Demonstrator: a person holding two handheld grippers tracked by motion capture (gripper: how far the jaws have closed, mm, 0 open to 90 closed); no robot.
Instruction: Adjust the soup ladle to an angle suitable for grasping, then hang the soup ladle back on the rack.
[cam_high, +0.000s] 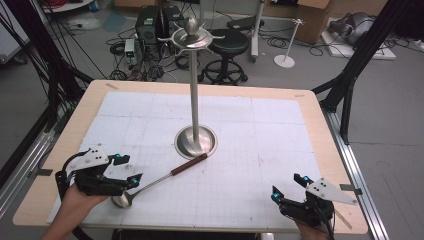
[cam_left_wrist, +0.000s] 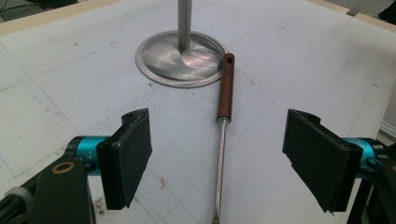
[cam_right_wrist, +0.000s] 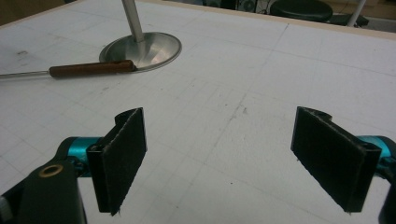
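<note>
Ladle (cam_high: 150, 184) lies flat on the white gridded mat (cam_high: 260, 150) that covers the wooden table (cam_high: 310, 107), in the near left part of the surface. Its bowl sits toward the near left corner, and its thin metal shaft runs diagonally up to a brown wooden handle (cam_left_wrist: 226, 86) whose tip touches the rim of the stand's round base (cam_high: 195, 140). That base rests near the middle of the mat, and a slim metal pole (cam_high: 194, 90) rises straight up from it to a ring of hooks with a ball on top (cam_high: 192, 31).

The left gripper (cam_high: 128, 170) is held by a hand (cam_high: 75, 200) at the near left corner, low over the mat. Its jaws stand wide apart and hold nothing. In the left gripper view the ladle's shaft runs up between the two black pads (cam_left_wrist: 128, 158), touching neither, with the handle and the stand's base straight ahead.

The right gripper (cam_high: 290, 187) is near the near right corner, well apart from the ladle. Its jaws are also spread wide and empty. In the right gripper view bare mat lies between the pads (cam_right_wrist: 122, 158), and the wooden handle and the stand's base show farther off toward the upper left.

Beyond the far edge of the table, on the floor, stand a black stool (cam_high: 227, 45) and a small white stand (cam_high: 286, 45), among loose cables.
</note>
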